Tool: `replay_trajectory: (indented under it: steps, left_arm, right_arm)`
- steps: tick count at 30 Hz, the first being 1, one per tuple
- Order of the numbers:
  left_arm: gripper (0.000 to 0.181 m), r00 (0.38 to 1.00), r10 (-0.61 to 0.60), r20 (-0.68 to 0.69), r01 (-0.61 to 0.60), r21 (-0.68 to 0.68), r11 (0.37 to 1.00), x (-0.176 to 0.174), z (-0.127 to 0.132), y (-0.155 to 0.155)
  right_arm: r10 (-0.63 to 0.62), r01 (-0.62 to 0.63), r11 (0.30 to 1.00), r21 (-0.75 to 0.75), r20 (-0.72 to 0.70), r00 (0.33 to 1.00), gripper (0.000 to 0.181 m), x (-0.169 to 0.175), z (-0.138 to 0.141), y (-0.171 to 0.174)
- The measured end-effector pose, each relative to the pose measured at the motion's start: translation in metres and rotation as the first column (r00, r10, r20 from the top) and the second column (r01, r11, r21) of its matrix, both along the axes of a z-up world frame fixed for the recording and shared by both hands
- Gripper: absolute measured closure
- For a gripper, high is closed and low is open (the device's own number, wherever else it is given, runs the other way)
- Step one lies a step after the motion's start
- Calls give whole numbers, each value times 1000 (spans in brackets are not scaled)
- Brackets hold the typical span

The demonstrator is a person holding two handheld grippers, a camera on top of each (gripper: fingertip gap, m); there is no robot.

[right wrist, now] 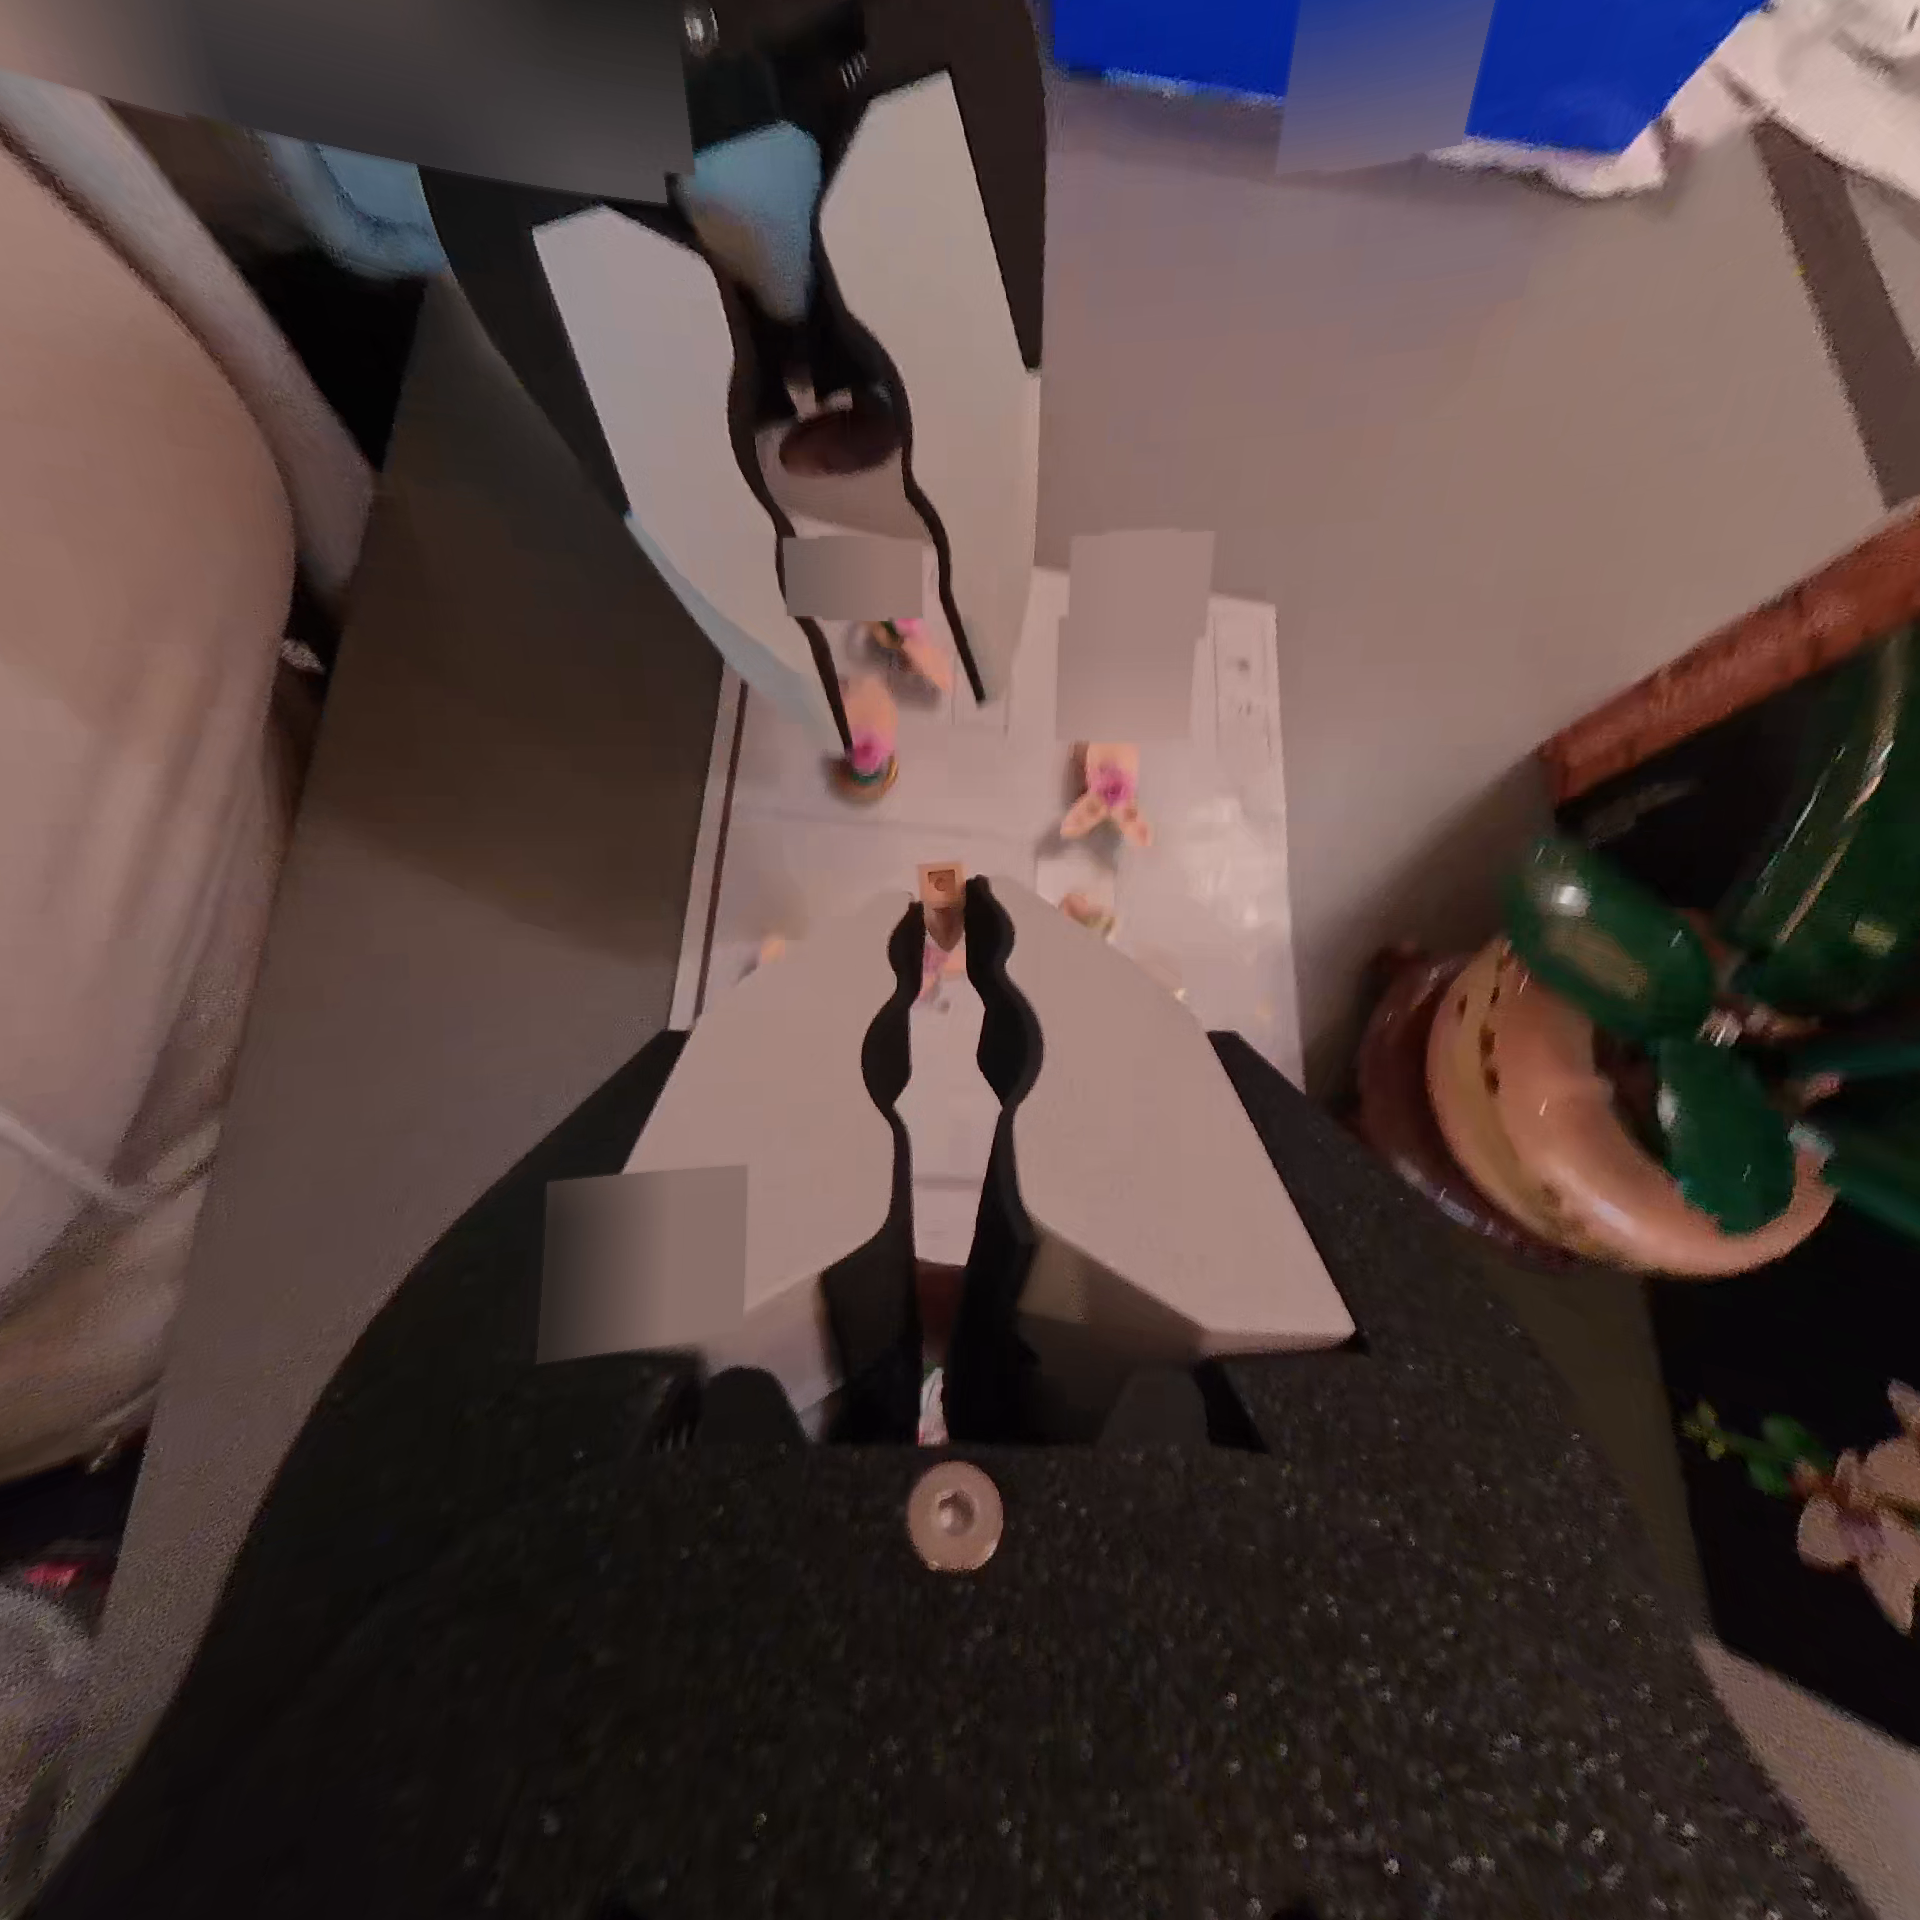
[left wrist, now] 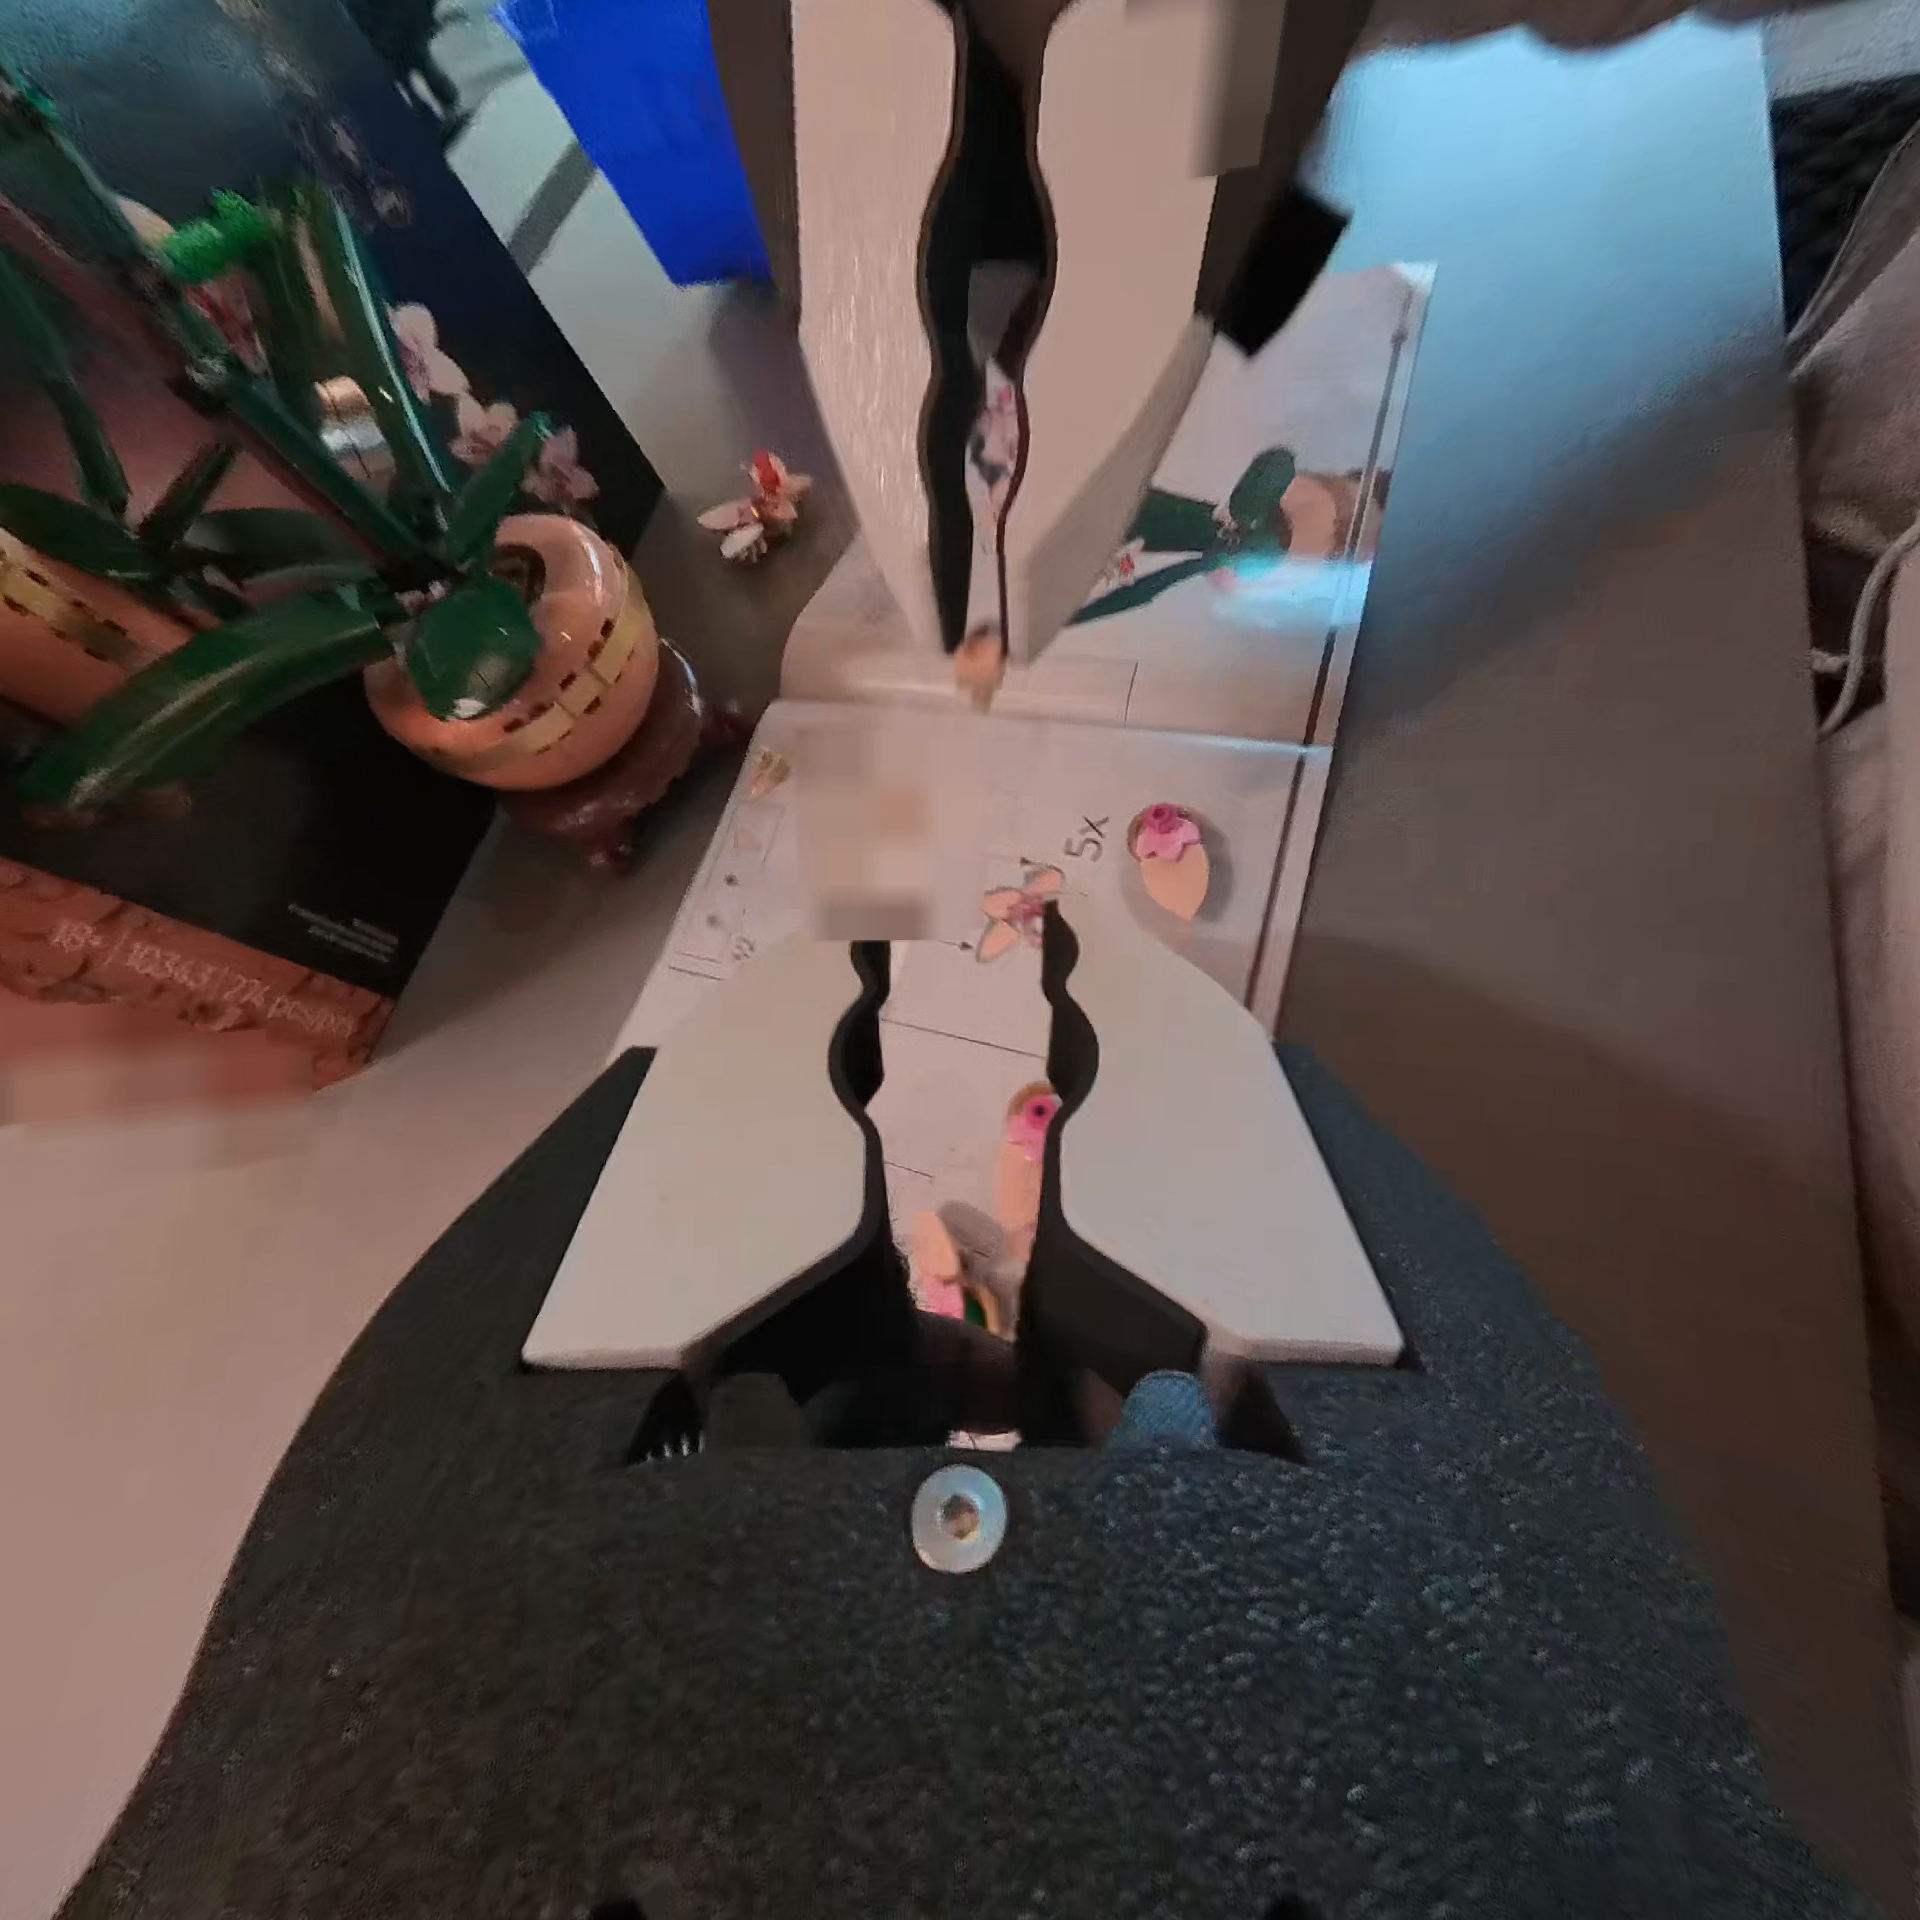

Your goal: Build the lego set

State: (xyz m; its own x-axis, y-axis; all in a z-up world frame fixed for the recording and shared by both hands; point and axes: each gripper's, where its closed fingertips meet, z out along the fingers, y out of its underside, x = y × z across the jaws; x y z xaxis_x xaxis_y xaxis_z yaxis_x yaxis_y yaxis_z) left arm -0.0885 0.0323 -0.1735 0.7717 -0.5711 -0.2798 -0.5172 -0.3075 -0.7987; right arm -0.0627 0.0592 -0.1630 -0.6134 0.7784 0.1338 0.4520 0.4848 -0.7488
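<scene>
My right gripper (right wrist: 945, 894) is shut on a small tan lego piece (right wrist: 940, 883). It holds the piece just above the open instruction booklet (right wrist: 1195, 914). The same gripper (left wrist: 979, 644) shows from the top of the left wrist view with the tan piece (left wrist: 979, 665) at its tips. My left gripper (left wrist: 964, 930) is open and hovers over the booklet (left wrist: 1195, 769), facing the right one. Flower pictures on the page show through its gap. A partly built orchid in a tan pot (left wrist: 520, 665) stands left of the booklet. It also shows in the right wrist view (right wrist: 1538, 1122).
The dark set box (left wrist: 260, 883) lies behind the pot. A small pink-and-white lego flower (left wrist: 758, 499) sits on the grey table (left wrist: 1558, 727) beyond it. A blue object (left wrist: 644, 135) stands at the back. Beige fabric (left wrist: 1860, 520) lies past the table's right edge. There is about 5 cm between the tips of the two grippers.
</scene>
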Motion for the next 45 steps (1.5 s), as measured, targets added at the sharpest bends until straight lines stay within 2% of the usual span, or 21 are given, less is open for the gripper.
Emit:
replay_trajectory:
  steps: [6,10,14,18,23,35,45]
  left_arm:
    - [144,998,34,50,-28,-129,991,45,-32,-7]
    - [147,996,90,11,-87,-179,980,56,-50,0]
    - [157,994,104,-42,-110,-182,977,53,-59,2]
    - [162,994,32,-104,-49,-167,985,50,-62,5]
    - [166,995,-30,-97,12,-174,985,50,-64,5]
    - [166,992,-70,-103,53,-155,986,50,-64,7]
    - [166,990,-82,-115,65,-145,987,50,-64,7]
  right_arm:
    - [12,-8,1000,-28,135,991,174,44,-41,2]
    - [59,-49,997,-68,164,985,174,44,-56,2]
    - [197,-191,980,-51,150,969,174,36,-58,2]
    - [269,-261,963,-64,162,950,174,30,-60,0]
    - [301,-293,953,-72,157,941,174,29,-65,-1]
    - [324,-319,946,-60,212,922,174,28,-70,-3]
    - [317,-364,927,89,334,888,174,28,-72,-4]
